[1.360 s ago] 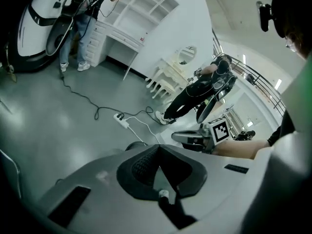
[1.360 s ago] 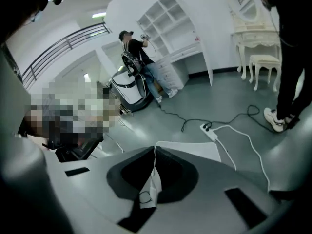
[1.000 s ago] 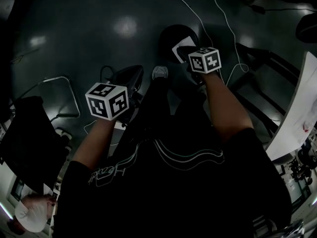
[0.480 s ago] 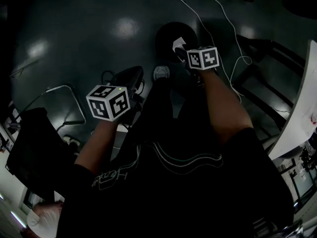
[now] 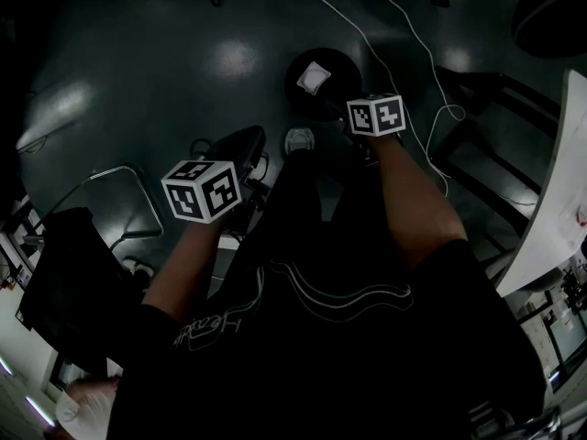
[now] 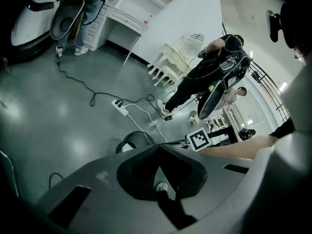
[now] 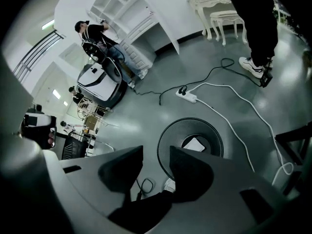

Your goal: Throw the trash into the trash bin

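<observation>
My right gripper (image 7: 156, 152) has just been opening its jaws and nothing sits between them. The trash (image 7: 197, 144) lies in the bin (image 7: 170, 133), just ahead and below. My left gripper (image 6: 158, 147), farther off, is clenched and empty.

Glossy grey floor (image 5: 138, 53), white walls (image 6: 185, 13) — open white shelving (image 7: 122, 9), ornate white chairs (image 6: 168, 65)

White flat trash (image 5: 314, 78) lies inside the round black trash bin (image 5: 344, 66).
</observation>
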A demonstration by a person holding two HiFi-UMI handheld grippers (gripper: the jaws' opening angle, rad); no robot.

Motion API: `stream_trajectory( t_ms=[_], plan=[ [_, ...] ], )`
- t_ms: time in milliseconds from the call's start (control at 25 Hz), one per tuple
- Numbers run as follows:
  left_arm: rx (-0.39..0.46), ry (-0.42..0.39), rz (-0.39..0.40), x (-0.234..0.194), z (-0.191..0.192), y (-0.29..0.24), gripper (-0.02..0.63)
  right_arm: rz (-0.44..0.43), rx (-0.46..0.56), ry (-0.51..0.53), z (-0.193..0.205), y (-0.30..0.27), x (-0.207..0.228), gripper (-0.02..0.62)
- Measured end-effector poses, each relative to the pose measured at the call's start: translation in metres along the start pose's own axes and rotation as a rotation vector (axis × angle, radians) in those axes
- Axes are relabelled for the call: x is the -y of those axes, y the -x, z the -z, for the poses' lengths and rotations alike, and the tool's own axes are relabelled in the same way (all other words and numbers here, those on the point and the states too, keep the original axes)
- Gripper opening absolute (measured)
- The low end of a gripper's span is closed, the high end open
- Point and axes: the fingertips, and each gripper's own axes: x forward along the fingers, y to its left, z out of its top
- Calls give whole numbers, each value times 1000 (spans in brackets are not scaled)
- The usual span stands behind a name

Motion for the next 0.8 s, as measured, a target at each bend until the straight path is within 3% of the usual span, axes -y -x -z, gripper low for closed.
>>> stream_trajectory(
  t_ms=[320, 480, 800],
  plan=[
    [-28, 6, 43, 16, -8, -11, 5, -37, 57, -32, -9, 26, -10, 167],
    [-25, -18, 80, 39, -21, -9, 6, -113, 166, -89, -24, 58, -32, 85],
    [133, -93, 143, 101, -66, 10, 6, -85, 404, 20, -63, 189, -55, 41]
  ],
)
